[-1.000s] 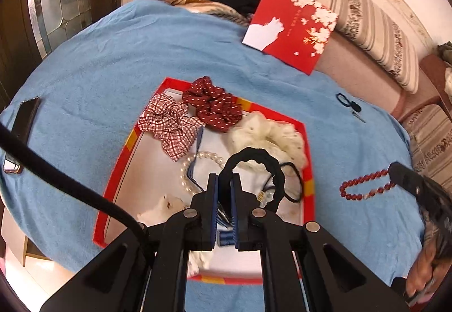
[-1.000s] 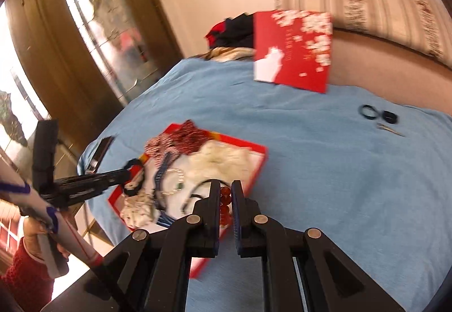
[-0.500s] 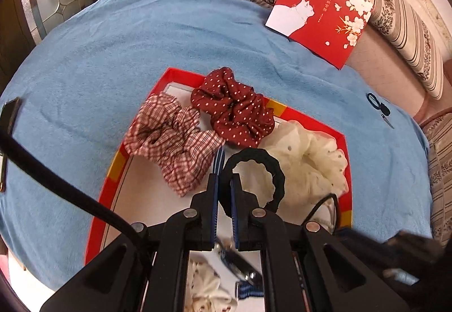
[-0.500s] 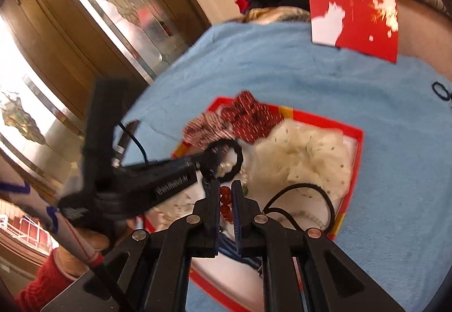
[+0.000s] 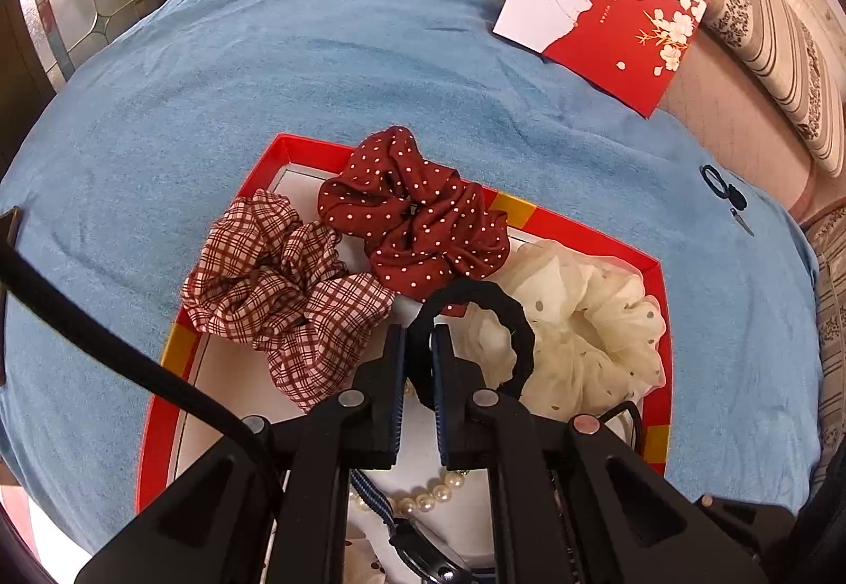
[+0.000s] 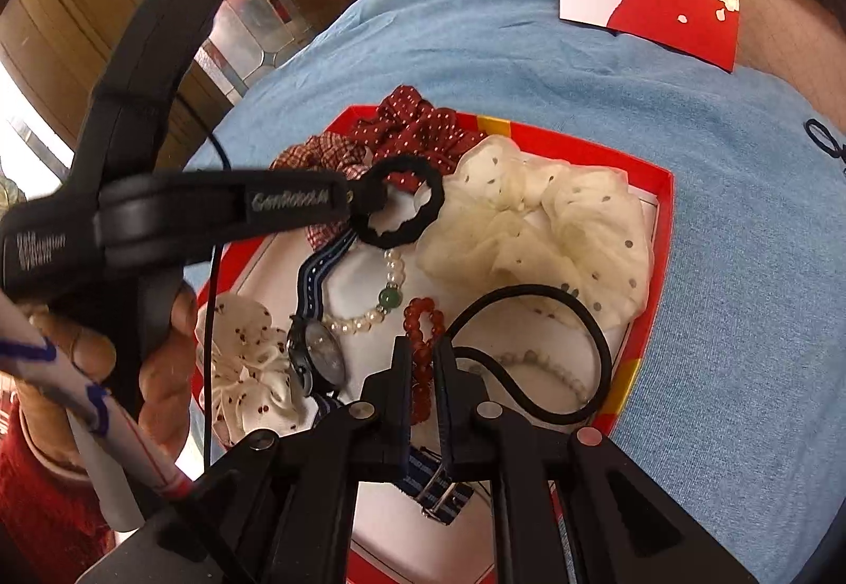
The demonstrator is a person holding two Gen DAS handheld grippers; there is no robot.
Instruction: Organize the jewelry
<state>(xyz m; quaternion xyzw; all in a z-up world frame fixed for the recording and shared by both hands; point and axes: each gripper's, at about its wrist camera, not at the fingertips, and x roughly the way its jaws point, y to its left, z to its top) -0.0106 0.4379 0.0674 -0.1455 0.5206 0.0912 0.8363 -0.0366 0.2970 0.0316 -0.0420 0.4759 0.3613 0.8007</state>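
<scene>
Overhead, blue blanket [image 5: 264, 71], striped cushion [image 5: 782, 55], red tray [image 5: 663, 319]

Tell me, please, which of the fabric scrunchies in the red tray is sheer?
The cream, see-through dotted scrunchie on the right of the red tray. The dark red polka-dot scrunchie and red-and-white checked scrunchie are opaque cloth.

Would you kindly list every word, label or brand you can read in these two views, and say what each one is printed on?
"GenRobot.AI": white lettering on the side of the left claw, legible in the right wrist view though slightly soft.

Two stacked lines of white text further back on that claw's handle: too blurred to read.

Gold vertical characters on the red card with the white cat: too small to read.

No other text shows.
</scene>
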